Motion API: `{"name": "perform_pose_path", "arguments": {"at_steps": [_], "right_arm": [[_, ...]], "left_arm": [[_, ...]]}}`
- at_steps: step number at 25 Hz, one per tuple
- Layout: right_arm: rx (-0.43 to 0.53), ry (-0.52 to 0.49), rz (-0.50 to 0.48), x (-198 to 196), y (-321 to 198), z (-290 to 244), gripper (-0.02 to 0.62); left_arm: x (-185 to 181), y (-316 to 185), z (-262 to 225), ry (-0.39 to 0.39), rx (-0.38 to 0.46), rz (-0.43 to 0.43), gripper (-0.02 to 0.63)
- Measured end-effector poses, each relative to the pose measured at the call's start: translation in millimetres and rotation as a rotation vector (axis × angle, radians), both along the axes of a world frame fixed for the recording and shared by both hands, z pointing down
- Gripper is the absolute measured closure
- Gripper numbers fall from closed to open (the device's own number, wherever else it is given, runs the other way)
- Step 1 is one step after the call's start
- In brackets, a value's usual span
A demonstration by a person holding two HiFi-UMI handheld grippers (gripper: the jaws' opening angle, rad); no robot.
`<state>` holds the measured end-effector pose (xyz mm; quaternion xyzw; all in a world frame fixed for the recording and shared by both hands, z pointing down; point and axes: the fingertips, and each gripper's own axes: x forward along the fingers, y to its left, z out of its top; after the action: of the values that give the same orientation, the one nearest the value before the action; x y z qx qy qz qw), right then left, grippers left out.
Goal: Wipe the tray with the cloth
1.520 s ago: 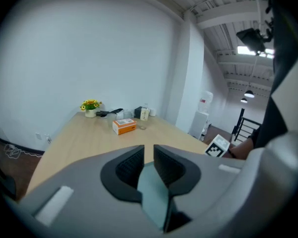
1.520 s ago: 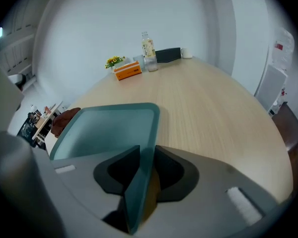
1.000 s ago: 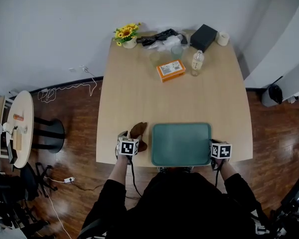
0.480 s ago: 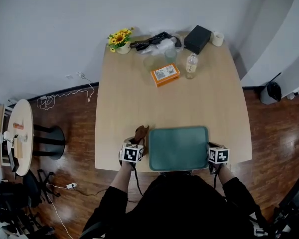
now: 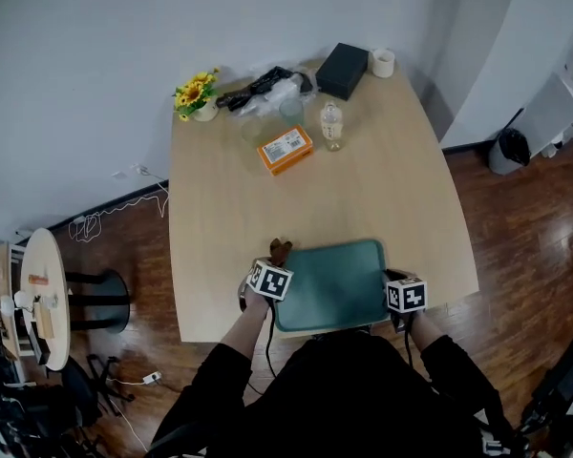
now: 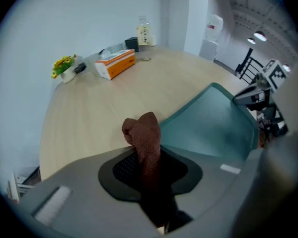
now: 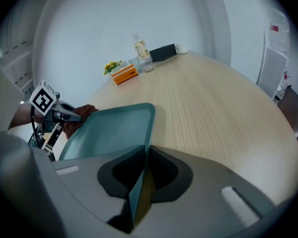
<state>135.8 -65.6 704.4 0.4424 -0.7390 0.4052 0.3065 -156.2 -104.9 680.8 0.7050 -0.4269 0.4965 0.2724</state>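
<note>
A teal tray [image 5: 329, 284] lies at the table's near edge, right in front of me. My left gripper [image 5: 277, 260] is at the tray's left far corner, shut on a brown cloth [image 5: 281, 249]. In the left gripper view the cloth [image 6: 145, 135] stands bunched up out of the jaws, just left of the tray [image 6: 213, 125]. My right gripper [image 5: 393, 278] is shut on the tray's right rim; in the right gripper view the rim [image 7: 139, 180] runs edge-on between the pads.
At the table's far end stand an orange box [image 5: 286, 149], a clear bottle [image 5: 331, 125], a pot of yellow flowers [image 5: 196, 93], a black box [image 5: 342, 70] and a white roll [image 5: 383, 62]. A round side table [image 5: 38, 294] stands left on the floor.
The left gripper has shut on the cloth, which lay spread on the table before, and carried it right to the tray's corner. The right gripper has kept its hold on the rim.
</note>
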Motion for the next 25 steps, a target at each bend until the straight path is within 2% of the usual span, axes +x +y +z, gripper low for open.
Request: {"name": "perform_pose_path", "arguments": {"at_steps": [4, 9, 13, 20, 23, 25], "right_arm": [[0.0, -0.013, -0.008, -0.7, 3.7, -1.1, 0.566], [0.007, -0.043, -0.015, -1.8, 3.4, -2.6, 0.566], [0.01, -0.058, -0.017, 0.2, 3.9, -2.9, 0.565], [0.013, -0.058, -0.019, 4.5, 4.8, -5.3, 0.565], [0.014, -0.053, -0.022, 6.0, 5.4, -6.3, 0.565], [0.018, -0.052, -0.022, 8.1, 5.6, -6.8, 0.565]], "left_arm": [[98.6, -7.9, 0.7, 0.035, -0.04, 0.201, 0.537], [206.7, -7.9, 6.5, 0.082, -0.08, 0.388, 0.537], [264.9, 3.8, 5.0, 0.186, -0.117, 0.453, 0.537], [285.4, 32.2, 0.4, 0.251, -0.14, 0.48, 0.535], [254.9, 39.1, -0.6, 0.215, -0.08, 0.444, 0.534], [213.3, 40.0, -0.4, 0.201, -0.049, 0.355, 0.534]]}}
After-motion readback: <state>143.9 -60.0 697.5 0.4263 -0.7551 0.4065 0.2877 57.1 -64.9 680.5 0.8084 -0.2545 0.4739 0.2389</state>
